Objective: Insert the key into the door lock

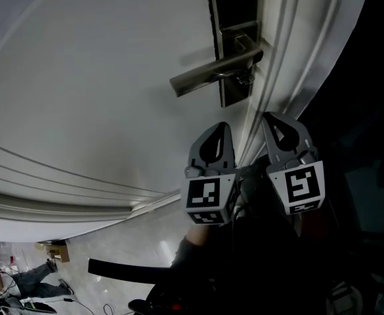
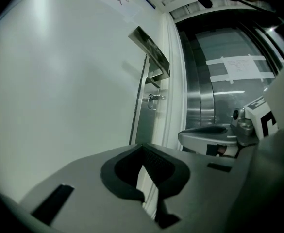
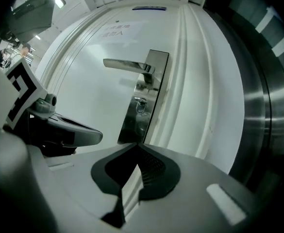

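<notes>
Two grippers, and neither one is carrying anything. The left gripper sits at lower centre of the head view. In its own view its jaws are drawn together at the tips, with only a thin sliver of pale door showing through the slit behind them. The right gripper is just beside it, a touch further right, and it reads the same in the right gripper view: jaws together, nothing pinched.

Both point up the frame toward the lock plate, the dark metal strip at the door's edge in the upper right of the head view. They hover below it, apart from it and touching nothing. The lever handle juts left from that plate across the white door.

Now the key — look at the middle of the right gripper view, just under the handle. A small metal piece with a ring dangling off it sits at the keyhole. It shows again in the left gripper view, upper centre, and as a glint beneath the handle in the head view. It is small, so how deep it sits cannot be read, but it hangs from the lock rather than from either gripper.

My call: the insertion looks done — what could remain is a check that it is fully seated.
</notes>
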`<state>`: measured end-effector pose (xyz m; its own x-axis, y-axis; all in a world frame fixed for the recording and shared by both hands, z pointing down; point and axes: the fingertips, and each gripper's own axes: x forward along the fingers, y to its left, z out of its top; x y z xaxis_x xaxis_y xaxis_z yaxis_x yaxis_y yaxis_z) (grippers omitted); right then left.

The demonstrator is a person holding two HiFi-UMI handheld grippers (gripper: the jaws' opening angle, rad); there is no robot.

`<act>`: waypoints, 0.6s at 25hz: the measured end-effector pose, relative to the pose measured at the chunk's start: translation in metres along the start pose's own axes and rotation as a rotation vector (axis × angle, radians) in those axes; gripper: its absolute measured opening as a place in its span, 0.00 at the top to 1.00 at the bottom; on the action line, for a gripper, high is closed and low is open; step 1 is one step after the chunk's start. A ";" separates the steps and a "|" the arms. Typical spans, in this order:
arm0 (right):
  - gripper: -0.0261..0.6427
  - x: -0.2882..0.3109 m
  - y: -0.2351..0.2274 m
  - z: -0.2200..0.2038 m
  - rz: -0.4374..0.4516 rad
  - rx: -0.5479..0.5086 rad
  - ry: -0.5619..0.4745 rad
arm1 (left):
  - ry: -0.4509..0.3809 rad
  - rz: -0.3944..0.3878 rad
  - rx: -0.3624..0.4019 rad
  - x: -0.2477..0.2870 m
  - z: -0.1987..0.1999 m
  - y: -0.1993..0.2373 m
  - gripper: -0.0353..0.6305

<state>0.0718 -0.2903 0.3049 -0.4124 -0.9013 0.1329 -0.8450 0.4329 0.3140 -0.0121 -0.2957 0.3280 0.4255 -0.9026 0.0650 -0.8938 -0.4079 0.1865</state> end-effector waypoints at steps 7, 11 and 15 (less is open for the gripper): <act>0.96 -0.002 0.003 -0.010 0.048 0.114 -0.006 | 0.026 -0.036 -0.016 0.004 -0.013 -0.006 0.95; 0.96 -0.004 0.000 -0.007 0.052 0.137 -0.036 | 0.028 -0.042 -0.015 0.005 -0.016 -0.007 0.95; 0.96 -0.005 -0.001 -0.003 0.056 0.138 -0.049 | 0.030 -0.051 -0.013 0.006 -0.017 -0.008 0.95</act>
<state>0.0751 -0.2863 0.3066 -0.4730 -0.8754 0.0996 -0.8577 0.4834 0.1749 0.0003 -0.2957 0.3436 0.4745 -0.8762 0.0844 -0.8690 -0.4510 0.2034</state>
